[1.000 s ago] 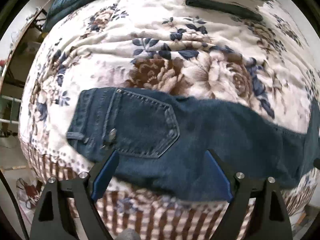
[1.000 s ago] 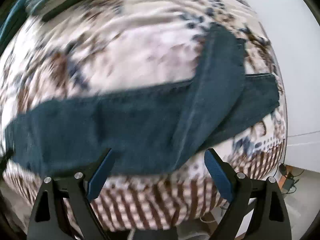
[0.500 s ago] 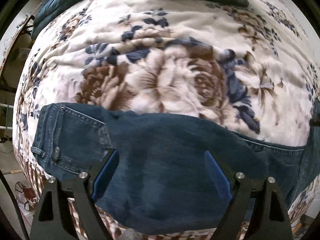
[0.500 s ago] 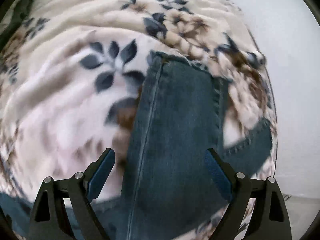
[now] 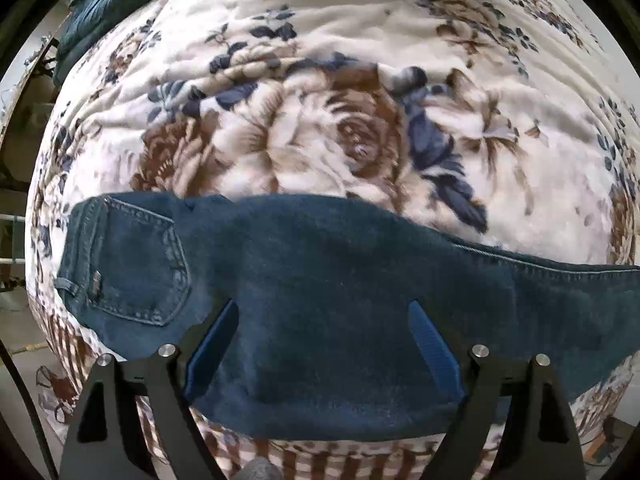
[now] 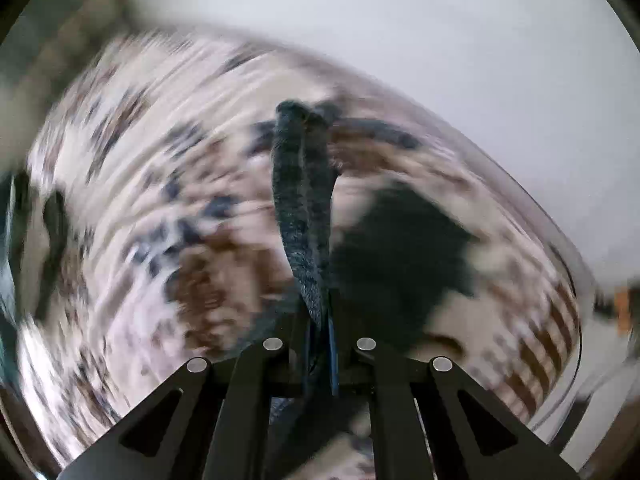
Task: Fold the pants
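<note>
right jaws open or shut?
Shut: the right gripper clamps a bunched strip of the dark blue denim jeans.

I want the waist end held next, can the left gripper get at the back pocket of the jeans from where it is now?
Probably yes: the left gripper is open over the jeans, and the back pocket lies uncovered just left of it.

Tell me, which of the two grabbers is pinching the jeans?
The right gripper: its jaws are shut tight on a bunch of the jeans. The left gripper is wide open, just hovering over the jeans on the flowery blanket.
</note>
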{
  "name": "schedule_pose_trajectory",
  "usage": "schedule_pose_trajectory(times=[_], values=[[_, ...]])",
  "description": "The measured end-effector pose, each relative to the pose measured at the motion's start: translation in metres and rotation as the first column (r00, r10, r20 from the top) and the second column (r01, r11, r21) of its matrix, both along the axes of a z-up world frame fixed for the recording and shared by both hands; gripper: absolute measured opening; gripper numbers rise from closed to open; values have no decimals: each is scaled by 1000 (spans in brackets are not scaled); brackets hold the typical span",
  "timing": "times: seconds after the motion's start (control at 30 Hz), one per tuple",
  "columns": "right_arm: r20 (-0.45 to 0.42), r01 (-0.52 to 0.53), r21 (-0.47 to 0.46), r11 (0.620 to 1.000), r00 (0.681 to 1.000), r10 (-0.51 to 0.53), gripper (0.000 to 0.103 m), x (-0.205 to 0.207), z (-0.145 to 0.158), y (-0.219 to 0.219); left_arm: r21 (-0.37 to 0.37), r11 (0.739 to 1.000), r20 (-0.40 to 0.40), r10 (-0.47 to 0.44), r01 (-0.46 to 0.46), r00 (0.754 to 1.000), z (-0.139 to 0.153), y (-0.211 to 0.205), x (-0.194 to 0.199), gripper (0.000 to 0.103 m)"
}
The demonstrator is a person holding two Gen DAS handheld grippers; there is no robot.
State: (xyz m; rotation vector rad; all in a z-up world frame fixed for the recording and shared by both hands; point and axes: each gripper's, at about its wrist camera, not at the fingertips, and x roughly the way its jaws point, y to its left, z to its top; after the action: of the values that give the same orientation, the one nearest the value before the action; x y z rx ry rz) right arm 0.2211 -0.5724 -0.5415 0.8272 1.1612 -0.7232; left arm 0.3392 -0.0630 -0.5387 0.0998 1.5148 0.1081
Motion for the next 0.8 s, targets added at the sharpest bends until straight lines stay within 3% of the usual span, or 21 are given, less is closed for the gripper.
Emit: schedule_pose_trajectory(times=[0.07,0.17,0.27,0.3,0.33,0.4,0.47,0.5,0.53,0.57,0.67,0.73,0.8], values=[[-43,79,138,987,996,-73,11,-29,-34,-15,-1,1000,-14,-2,2,1000,-5,-6,-3,86],[-16,248,358,900,965,-260,22,-78,-78,-33,-2,1000,-28,-16,16,999,-10,-16,-9,86],[64,283,427,859,938,-341,47,-92,-88,-41,0,999,-32,-37,37,999,-12,-27,-14,86],[64,292,420,859,935,-348,65,-92,-90,-45,1,999,-36,-44,44,998,-13,-32,-15,87],[76,287,414,864,935,-347,74,-90,-91,-48,1,999,-38,-53,53,998,-14,-37,-16,87],[51,267,408,873,948,-313,75,-83,-101,-52,0,998,-37,-67,67,997,-15,-45,-17,86],[5,291,376,880,949,-316,67,-79,-113,-59,5,997,-31,-82,82,996,-14,-54,-17,86],[18,289,364,885,948,-317,32,-78,-113,-61,4,996,-26,-86,86,996,-14,-59,-16,87],[31,269,343,900,954,-298,5,-72,-108,-61,2,996,-21,-89,89,996,-12,-63,-14,86],[49,218,285,933,969,-241,5,-61,-93,-59,0,996,-11,-92,92,996,-10,-66,-13,87],[197,77,216,973,973,-120,5,-36,-38,-46,-1,994,24,-112,112,993,-1,-77,-11,87],[311,3,190,982,948,-63,5,-26,-4,-43,-1,992,34,-125,125,992,1,-83,-11,86],[427,-63,157,986,904,-10,5,-15,30,-39,-2,991,34,-132,132,991,0,-87,-12,87]])
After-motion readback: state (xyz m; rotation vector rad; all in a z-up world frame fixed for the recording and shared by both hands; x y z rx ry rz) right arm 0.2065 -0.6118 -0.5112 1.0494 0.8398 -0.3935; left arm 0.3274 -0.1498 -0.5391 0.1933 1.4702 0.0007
